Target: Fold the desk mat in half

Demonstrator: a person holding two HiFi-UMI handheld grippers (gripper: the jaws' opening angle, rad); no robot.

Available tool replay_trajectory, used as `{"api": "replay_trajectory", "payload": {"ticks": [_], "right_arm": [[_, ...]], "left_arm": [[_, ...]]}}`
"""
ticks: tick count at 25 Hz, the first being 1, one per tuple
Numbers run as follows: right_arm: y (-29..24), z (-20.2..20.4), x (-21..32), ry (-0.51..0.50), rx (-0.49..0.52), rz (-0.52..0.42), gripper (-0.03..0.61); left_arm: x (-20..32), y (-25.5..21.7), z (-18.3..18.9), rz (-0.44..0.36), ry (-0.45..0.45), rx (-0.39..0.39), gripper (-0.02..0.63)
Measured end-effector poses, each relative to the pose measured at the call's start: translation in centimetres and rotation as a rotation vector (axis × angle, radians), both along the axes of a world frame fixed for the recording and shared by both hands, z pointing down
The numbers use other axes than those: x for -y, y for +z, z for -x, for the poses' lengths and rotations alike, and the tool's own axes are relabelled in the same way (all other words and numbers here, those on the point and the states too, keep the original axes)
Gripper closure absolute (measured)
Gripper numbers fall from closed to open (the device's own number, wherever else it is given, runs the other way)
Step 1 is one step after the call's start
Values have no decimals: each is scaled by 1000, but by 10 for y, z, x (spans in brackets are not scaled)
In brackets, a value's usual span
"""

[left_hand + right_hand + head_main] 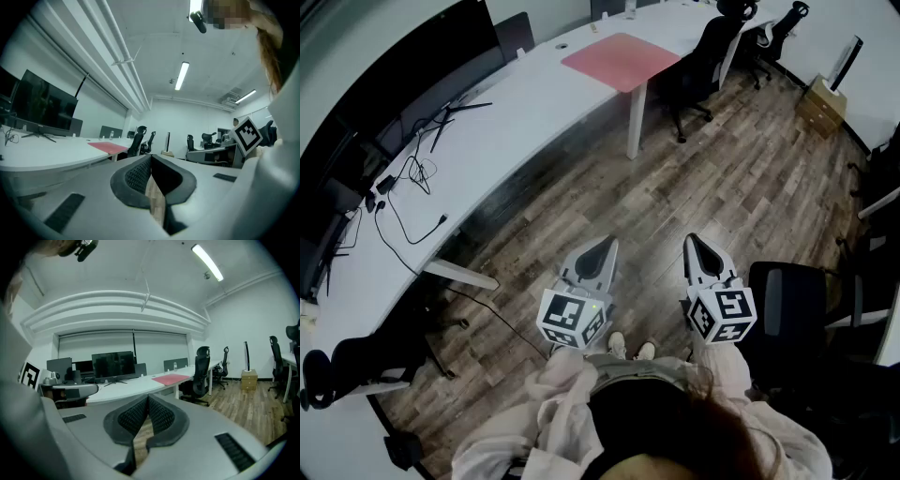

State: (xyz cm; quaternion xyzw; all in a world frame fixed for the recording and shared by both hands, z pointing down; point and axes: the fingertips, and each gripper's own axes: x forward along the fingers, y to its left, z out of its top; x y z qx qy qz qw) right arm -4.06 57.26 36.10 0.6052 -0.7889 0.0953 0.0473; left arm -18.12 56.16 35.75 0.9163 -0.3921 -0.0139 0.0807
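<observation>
Pale sleeves [551, 398] and two closed grippers hang over a wood floor [750, 187], well short of the mat.

Side by side above the person's shoes [619, 345], the left gripper [606, 244] and the right gripper [691, 241] each have their jaws pressed together at the tips, with nothing held; only floorboards show through the slit behind the pads. The red mat [621, 61] lies flat and unfolded at the near edge of a long white desk [516, 122], well apart from both grippers, with a black chair [705, 54] just beside it. Monitors [431, 61] and loose cables [412, 173] sit farther along the desk.
</observation>
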Motion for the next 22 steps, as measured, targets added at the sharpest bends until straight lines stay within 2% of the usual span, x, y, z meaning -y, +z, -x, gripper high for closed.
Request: {"api": "replay_trajectory", "payload": {"ticks": [10, 15, 22], "right_arm": [[8, 9, -4, 26, 18, 8, 565], [18, 9, 1, 34, 36, 29, 565], [22, -5, 52, 24, 39, 29, 565]], "left_arm": [[-1, 8, 13, 11, 18, 3, 588], [6, 22, 15, 48, 23, 14, 588], [56, 26, 4, 44, 4, 18, 587]]}}
